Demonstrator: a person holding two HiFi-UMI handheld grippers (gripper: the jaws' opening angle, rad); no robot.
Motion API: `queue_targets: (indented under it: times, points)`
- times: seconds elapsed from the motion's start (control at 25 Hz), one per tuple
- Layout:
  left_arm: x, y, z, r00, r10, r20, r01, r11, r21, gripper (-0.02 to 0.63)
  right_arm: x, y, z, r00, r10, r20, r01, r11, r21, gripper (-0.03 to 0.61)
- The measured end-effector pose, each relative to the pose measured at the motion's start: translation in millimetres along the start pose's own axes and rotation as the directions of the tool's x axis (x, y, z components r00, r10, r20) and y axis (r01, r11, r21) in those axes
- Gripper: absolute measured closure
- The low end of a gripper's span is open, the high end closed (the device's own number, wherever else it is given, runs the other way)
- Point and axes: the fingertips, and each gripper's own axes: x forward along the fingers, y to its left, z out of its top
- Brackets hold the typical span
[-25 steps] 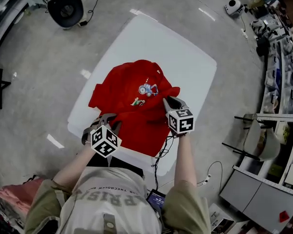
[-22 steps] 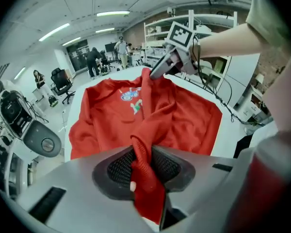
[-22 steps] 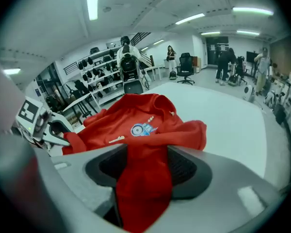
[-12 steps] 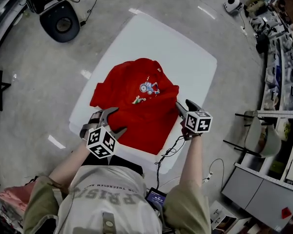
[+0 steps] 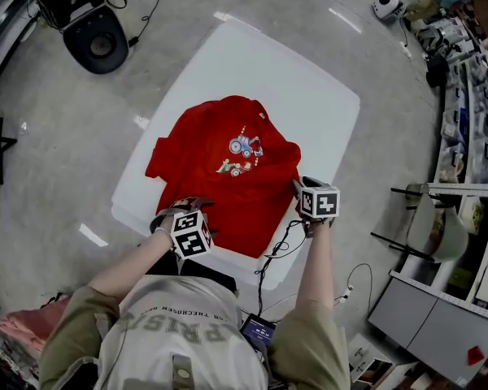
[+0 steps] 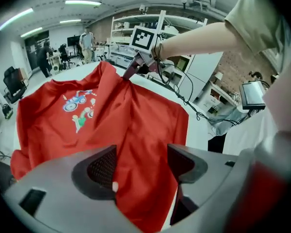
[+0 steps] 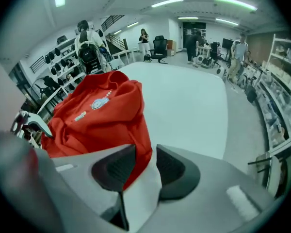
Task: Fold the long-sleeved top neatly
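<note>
Both claws have shifted along the top (image 5: 215,165), spread mid-counter (image 5: 309,88). Left claw (image 5: 181,210), at its 7 o'clock, has just opened wide over cloth. Right claw (image 5: 301,187), at 4 o'clock, has just been closing, a gap left and nothing pinched. Seemingly regrasping for a fold; next, bite both edges firmly.

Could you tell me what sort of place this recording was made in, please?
Probably a lab or workshop: open shelving full of equipment, an office chair at the back, and a white work table on a bare floor.
</note>
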Motion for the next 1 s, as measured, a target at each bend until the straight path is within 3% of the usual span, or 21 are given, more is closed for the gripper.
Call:
queue_targets:
  times: [0.08,0.16,0.28,0.36,0.4,0.44,0.52,0.72,0.88,1.0]
  points:
    - [1,-6,-5,1.0,-0.006,-0.006,0.006,1.0,-0.011,0.287,-4,-3,-1,1.0,0.026,0.008,-0.026,0.999,0.029,0.44]
    - [-9,-9,5,0.999,0.005,0.041,-0.005,1.0,-0.019,0.287,-17,-4,11,0.997,0.048,0.067,-0.049,0.999,0.018,0.43]
    - [-35,1,40,0.981,0.076,0.181,-0.072,0.997,-0.027,0.287,-41,-5,45,0.982,0.055,0.179,-0.044,0.997,-0.068,0.428]
    - [-41,17,61,0.965,0.12,0.234,-0.118,0.993,-0.019,0.287,-43,8,69,0.976,0.096,0.196,-0.067,0.986,-0.15,0.425]
    - [-39,25,68,0.963,0.129,0.236,-0.13,0.991,-0.011,0.287,-39,19,80,0.975,0.128,0.181,-0.091,0.976,-0.197,0.38]
    - [-33,32,73,0.966,0.134,0.223,-0.137,0.991,0.001,0.287,-32,31,88,0.975,0.159,0.155,-0.118,0.963,-0.244,0.319]
    - [-20,44,75,0.977,0.131,0.17,-0.138,0.99,0.03,0.287,-14,54,99,0.977,0.193,0.092,-0.152,0.93,-0.334,0.318]
    - [4,53,47,0.998,0.063,0.017,-0.064,0.996,0.063,0.287,25,81,116,0.986,0.166,0.01,-0.14,0.861,-0.488,0.318]
    - [13,45,23,1.0,0.019,-0.018,-0.018,0.999,0.034,0.287,30,100,132,0.982,0.185,0.035,-0.134,0.82,-0.556,0.318]
    - [16,39,15,1.0,0.005,-0.023,-0.004,1.0,0.015,0.287,43,105,126,0.983,0.172,-0.061,-0.173,0.767,-0.618,0.318]
